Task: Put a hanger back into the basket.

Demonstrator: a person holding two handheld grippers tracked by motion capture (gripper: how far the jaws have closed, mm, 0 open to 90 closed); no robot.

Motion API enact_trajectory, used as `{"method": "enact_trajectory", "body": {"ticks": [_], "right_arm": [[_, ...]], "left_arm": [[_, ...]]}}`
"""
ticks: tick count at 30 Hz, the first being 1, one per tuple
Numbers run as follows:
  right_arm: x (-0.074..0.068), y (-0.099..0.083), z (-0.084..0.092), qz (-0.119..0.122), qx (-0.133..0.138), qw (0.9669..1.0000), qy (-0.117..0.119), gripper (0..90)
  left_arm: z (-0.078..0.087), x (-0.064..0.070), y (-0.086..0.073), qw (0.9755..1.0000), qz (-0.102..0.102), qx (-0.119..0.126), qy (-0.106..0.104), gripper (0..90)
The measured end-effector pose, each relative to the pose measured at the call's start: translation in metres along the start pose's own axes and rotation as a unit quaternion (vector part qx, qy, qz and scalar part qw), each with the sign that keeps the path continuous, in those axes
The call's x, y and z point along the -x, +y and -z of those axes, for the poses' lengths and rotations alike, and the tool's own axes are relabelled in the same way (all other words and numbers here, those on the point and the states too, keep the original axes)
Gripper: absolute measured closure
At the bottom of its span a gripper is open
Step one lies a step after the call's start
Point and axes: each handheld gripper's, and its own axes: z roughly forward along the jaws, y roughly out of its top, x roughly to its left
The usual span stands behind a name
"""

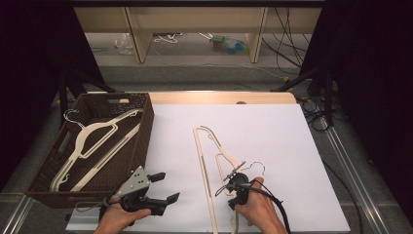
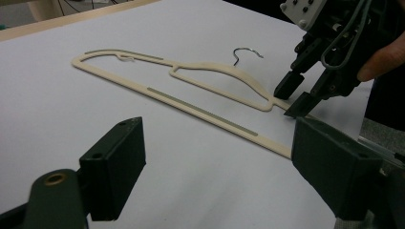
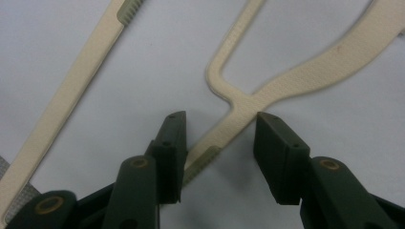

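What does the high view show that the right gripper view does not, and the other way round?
High view alone: the brown basket with two cream hangers in it, the left gripper open above the white table, and both hands. Right gripper view alone: the right gripper up close, its jaws standing either side of the hanger's arm, not yet pressing on it. Both share the cream hanger on the table.

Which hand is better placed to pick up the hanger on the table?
Right. The right tongs already straddle the hanger arm, pads not yet pressing. The left tongs hang open, off to the side.
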Motion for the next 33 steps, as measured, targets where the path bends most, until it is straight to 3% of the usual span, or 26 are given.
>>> {"method": "enact_trajectory", "body": {"ticks": [1, 5, 6, 17, 22, 24, 26, 27, 28, 33], "right_arm": [[0.000, 0.000, 0.000, -0.004, -0.005, 1.0000, 0.001, 56.1], [0.003, 0.002, -0.001, 0.000, -0.005, 1.0000, 0.006, 56.3], [0.002, 0.002, 0.000, -0.006, -0.014, 0.9998, 0.013, 56.3], [0.012, 0.002, -0.001, 0.016, -0.009, 0.9996, 0.020, 66.9], [0.014, 0.005, 0.001, 0.037, -0.026, 0.9988, 0.020, 70.7], [0.018, 0.005, 0.001, 0.045, -0.029, 0.9984, 0.019, 74.6], [0.025, 0.003, 0.002, 0.041, -0.028, 0.9985, 0.022, 77.6], [0.028, 0.002, 0.002, 0.039, -0.028, 0.9985, 0.028, 78.3], [0.030, 0.002, 0.002, 0.041, -0.023, 0.9984, 0.031, 78.8], [0.029, 0.002, 0.002, 0.043, -0.025, 0.9983, 0.031, 78.6]], "left_arm": [[-0.001, 0.001, -0.001, 0.9999, 0.013, -0.001, -0.002, 19.3], [0.000, 0.000, 0.000, 1.0000, 0.000, 0.000, -0.003, 19.5], [0.000, 0.000, 0.000, 1.0000, 0.000, 0.000, -0.003, 19.6], [-0.001, 0.000, -0.001, 1.0000, 0.001, 0.000, -0.003, 20.0], [0.000, 0.001, 0.000, 1.0000, -0.002, -0.002, 0.000, 20.1], [0.000, 0.002, -0.001, 1.0000, 0.008, 0.000, 0.001, 20.2], [0.001, 0.002, -0.001, 0.9999, 0.010, 0.000, 0.001, 20.2], [0.001, 0.000, 0.000, 1.0000, -0.002, 0.000, -0.001, 20.3], [0.000, 0.001, 0.000, 1.0000, 0.000, -0.001, 0.000, 20.3], [-0.001, 0.001, 0.000, 1.0000, -0.001, 0.000, -0.003, 20.3]]}}
